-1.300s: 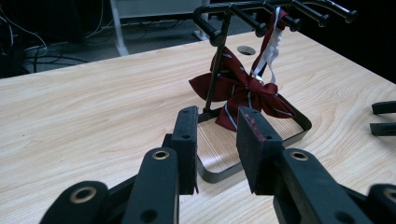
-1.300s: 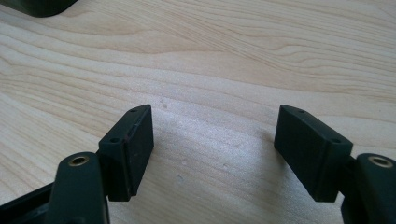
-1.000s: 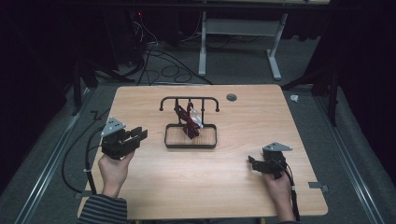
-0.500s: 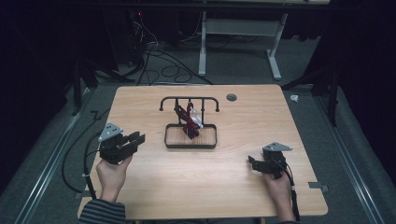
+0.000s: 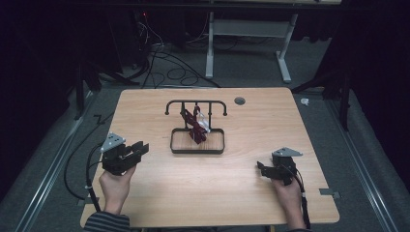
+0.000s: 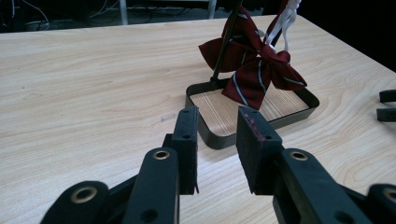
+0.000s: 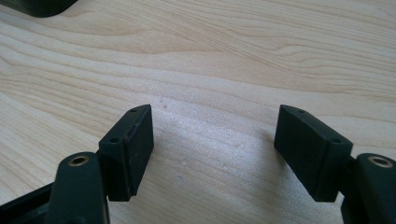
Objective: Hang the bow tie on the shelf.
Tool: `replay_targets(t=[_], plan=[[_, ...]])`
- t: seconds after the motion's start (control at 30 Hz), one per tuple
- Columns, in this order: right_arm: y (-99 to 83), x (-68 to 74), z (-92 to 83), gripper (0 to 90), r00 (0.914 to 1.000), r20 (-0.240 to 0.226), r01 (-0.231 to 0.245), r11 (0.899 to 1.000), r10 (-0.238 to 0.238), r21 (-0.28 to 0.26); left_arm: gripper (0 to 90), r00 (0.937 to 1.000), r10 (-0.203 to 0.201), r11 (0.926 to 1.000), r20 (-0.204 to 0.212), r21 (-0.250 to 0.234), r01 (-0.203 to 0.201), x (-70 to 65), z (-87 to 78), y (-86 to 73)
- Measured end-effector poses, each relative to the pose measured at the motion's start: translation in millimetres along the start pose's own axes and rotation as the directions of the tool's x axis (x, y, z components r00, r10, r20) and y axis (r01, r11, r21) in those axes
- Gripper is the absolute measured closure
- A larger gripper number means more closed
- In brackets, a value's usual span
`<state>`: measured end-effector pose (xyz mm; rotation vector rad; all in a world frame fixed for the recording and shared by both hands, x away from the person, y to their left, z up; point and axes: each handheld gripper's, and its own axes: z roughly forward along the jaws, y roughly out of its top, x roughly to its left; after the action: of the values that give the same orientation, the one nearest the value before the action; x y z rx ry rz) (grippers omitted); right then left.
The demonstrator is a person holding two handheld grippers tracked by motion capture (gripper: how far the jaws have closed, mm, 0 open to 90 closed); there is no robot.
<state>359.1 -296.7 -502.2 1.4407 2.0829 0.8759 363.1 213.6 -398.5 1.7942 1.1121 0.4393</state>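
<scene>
A black wire rack [image 5: 196, 104] stands in a shallow black tray [image 5: 197, 150] at the table's middle. Dark red striped bow ties [image 5: 195, 128] hang from it down to the tray floor. My left gripper [image 5: 141, 149] hovers left of the tray, pointing at it, jaws open with nothing between them. In the left gripper view the left gripper [image 6: 217, 116] aims at the tray's near corner [image 6: 205, 135], with a bow tie [image 6: 257, 70] behind. My right gripper [image 5: 261, 170] rests at the table's right front; its jaws [image 7: 215, 112] stand wide open over bare wood.
A round grommet [image 5: 239, 101] sits in the wooden table top [image 5: 270, 125] near the far edge. Cables [image 5: 159, 53] and a white desk frame [image 5: 246, 38] lie on the floor beyond. The right gripper's jaw tips [image 6: 387, 105] show at the edge of the left gripper view.
My left gripper has drifted a little back toward the person's side of the table. The right gripper and the bow ties have kept still.
</scene>
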Motion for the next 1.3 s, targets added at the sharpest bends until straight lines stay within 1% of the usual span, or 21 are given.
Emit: replay_targets(t=[0.23, 0.4, 0.6, 0.67, 0.93, 1.07, 1.3], plan=[[0.0, 0.0, 0.0, 29.6, 1.0000, 0.000, 0.001, 1.000, -0.001, 0.000, 69.5, 1.0000, -0.004, 1.0000, -0.003, 0.005, 0.004, 0.2, 0.2, -6.0], [0.0, 0.0, 0.0, 29.6, 1.0000, 0.000, 0.001, 1.000, -0.001, 0.000, 69.4, 0.9996, -0.029, 0.9995, 0.005, 0.009, 0.029, 2.8, 1.0, -12.5], [0.0, 0.0, 0.0, 29.6, 1.0000, 0.000, 0.000, 1.000, 0.000, 0.000, 69.5, 0.9994, -0.034, 0.9994, 0.008, 0.009, 0.034, 2.6, 1.0, -16.2], [0.0, 0.0, 0.0, 29.6, 1.0000, 0.000, 0.001, 1.000, -0.001, 0.000, 69.5, 0.9991, -0.041, 0.9991, 0.007, 0.014, 0.041, 3.4, 2.6, -19.3], [0.0, 0.0, 0.0, 29.6, 1.0000, 0.000, 0.001, 1.000, -0.001, 0.000, 69.1, 0.9989, -0.046, 0.9987, 0.012, 0.023, 0.046, 3.2, 5.5, -25.7], [0.0, 0.0, 0.0, 29.7, 1.0000, 0.000, 0.001, 1.000, -0.001, 0.000, 68.9, 0.9981, -0.059, 0.9978, 0.016, 0.030, 0.058, 4.5, 7.0, -30.8], [0.0, 0.0, 0.0, 29.6, 1.0000, 0.000, 0.001, 1.000, -0.001, 0.000, 68.8, 0.9982, -0.058, 0.9977, 0.015, 0.037, 0.058, 3.8, 8.8, -36.2]])
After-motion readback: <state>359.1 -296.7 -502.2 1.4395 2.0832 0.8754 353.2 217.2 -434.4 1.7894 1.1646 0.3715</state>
